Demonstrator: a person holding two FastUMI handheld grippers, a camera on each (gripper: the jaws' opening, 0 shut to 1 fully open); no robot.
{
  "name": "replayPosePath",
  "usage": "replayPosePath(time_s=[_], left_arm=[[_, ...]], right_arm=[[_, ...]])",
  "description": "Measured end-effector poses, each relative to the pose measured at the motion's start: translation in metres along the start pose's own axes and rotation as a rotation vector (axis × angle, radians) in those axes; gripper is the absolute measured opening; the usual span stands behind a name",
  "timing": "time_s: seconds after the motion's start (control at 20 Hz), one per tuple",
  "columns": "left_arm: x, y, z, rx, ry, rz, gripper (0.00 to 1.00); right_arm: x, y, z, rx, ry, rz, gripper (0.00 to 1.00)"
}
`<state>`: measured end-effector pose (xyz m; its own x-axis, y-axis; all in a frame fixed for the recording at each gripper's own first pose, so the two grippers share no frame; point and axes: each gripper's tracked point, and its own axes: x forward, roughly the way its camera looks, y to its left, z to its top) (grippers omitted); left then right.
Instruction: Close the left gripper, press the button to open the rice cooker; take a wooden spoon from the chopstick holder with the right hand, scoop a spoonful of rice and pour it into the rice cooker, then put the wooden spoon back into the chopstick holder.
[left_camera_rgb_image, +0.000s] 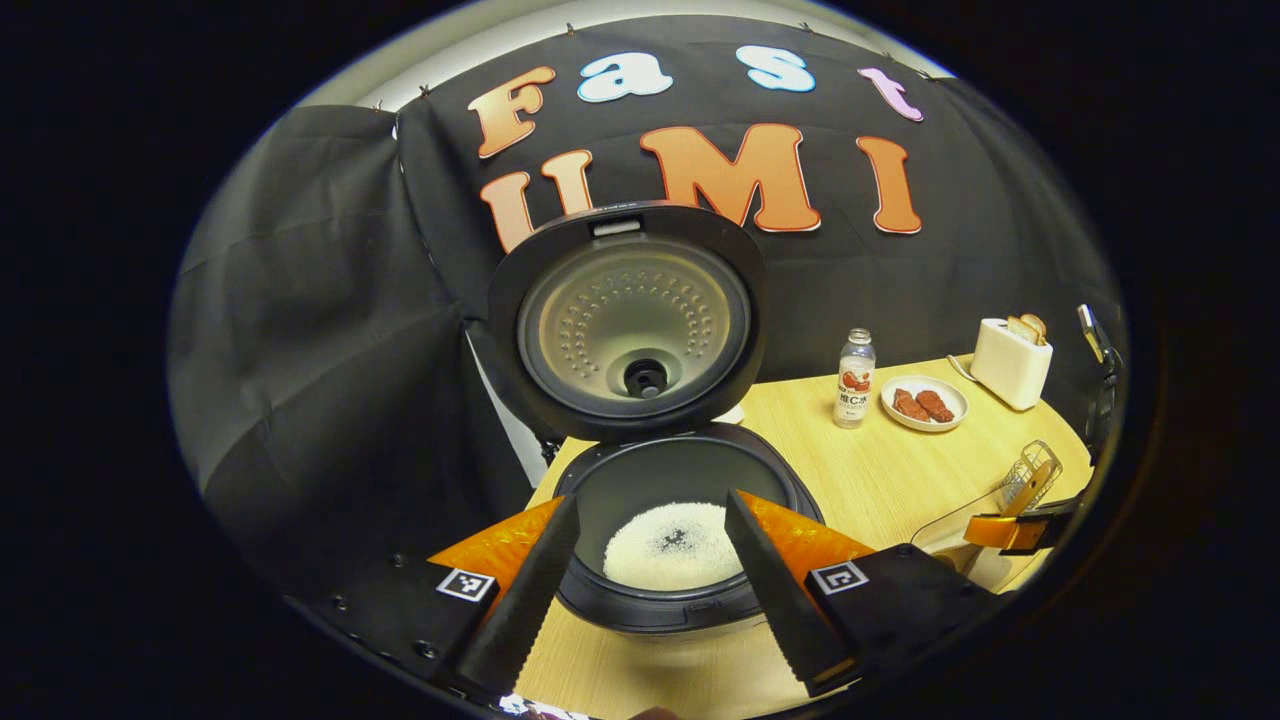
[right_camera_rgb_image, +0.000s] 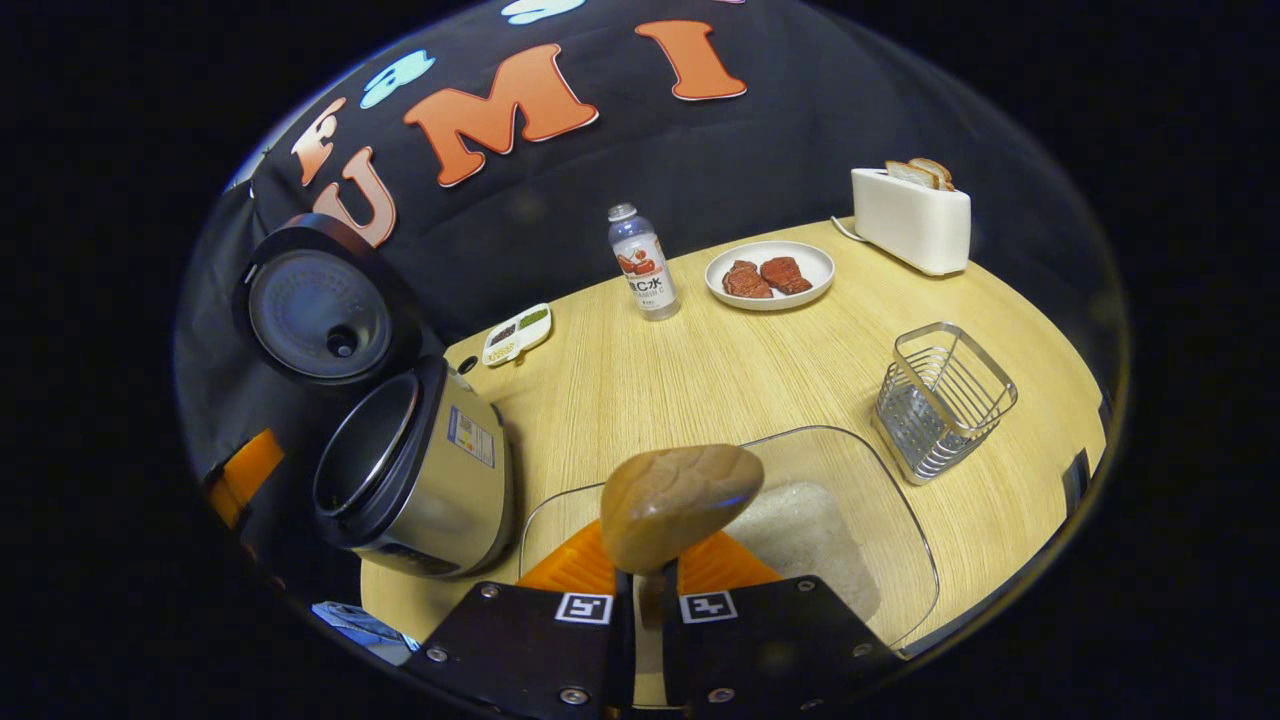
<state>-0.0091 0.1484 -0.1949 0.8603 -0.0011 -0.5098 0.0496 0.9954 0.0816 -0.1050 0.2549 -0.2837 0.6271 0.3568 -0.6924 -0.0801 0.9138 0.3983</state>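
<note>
Left gripper (left_camera_rgb_image: 652, 570) fingers are spreading wide just in front of the open rice cooker (left_camera_rgb_image: 680, 520), rice (left_camera_rgb_image: 672, 545) lying in its pot, lid (left_camera_rgb_image: 630, 315) standing upright behind. Right gripper (right_camera_rgb_image: 645, 600) fingers are pinching the wooden spoon (right_camera_rgb_image: 680, 505) handle, bowl hanging over a glass tray (right_camera_rgb_image: 880, 480) holding rice. Right gripper view is showing the chopstick holder (right_camera_rgb_image: 942, 398) just beyond the tray's right corner, bare table (right_camera_rgb_image: 720, 370) lying between cooker and tray, then bottle (right_camera_rgb_image: 642, 262), plate (right_camera_rgb_image: 768, 272), toaster (right_camera_rgb_image: 912, 218) along the far edge.
</note>
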Motion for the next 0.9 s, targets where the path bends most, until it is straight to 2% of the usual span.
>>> replayPosePath(time_s=[0.6,0.9], left_arm=[[-0.010,0.023,-0.010,-0.035,0.030,0.073,0.99],[-0.026,0.013,0.002,-0.024,0.016,0.088,0.99]], right_arm=[[-0.003,0.019,-0.012,0.143,0.116,0.159,0.11],[-0.004,0.021,-0.011,0.217,0.148,0.278,0.10]])
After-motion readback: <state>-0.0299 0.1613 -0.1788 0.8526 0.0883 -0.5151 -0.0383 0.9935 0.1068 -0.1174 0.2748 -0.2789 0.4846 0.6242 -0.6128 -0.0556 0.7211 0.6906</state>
